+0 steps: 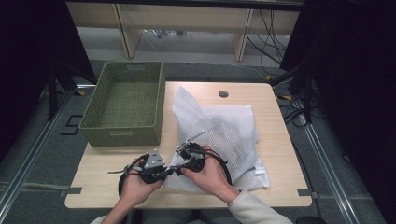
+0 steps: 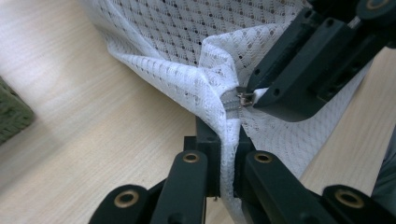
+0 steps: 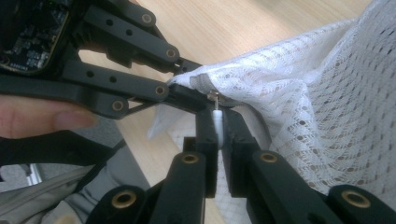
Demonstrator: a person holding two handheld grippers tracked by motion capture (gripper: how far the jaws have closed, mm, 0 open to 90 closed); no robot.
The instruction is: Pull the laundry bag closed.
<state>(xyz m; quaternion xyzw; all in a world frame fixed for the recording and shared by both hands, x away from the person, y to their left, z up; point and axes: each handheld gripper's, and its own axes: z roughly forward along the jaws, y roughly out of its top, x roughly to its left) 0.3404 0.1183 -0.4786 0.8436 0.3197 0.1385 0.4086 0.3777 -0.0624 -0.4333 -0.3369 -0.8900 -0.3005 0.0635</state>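
Wooden table (image 1: 275,135), grey floor (image 1: 42,154)

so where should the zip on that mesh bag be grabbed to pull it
By the white pull tab hanging off the slider, from the bag's near corner: it is flat, so closed jaws hold it. The right gripper pinches it; the left gripper clamps the mesh laundry bag beside it.

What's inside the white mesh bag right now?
Through the white mesh bag a dark mass shows in the high view, probably clothing; the netting blurs what exactly it is. The left tool pinches the bag's edge while the right tool grips the zipper pull.
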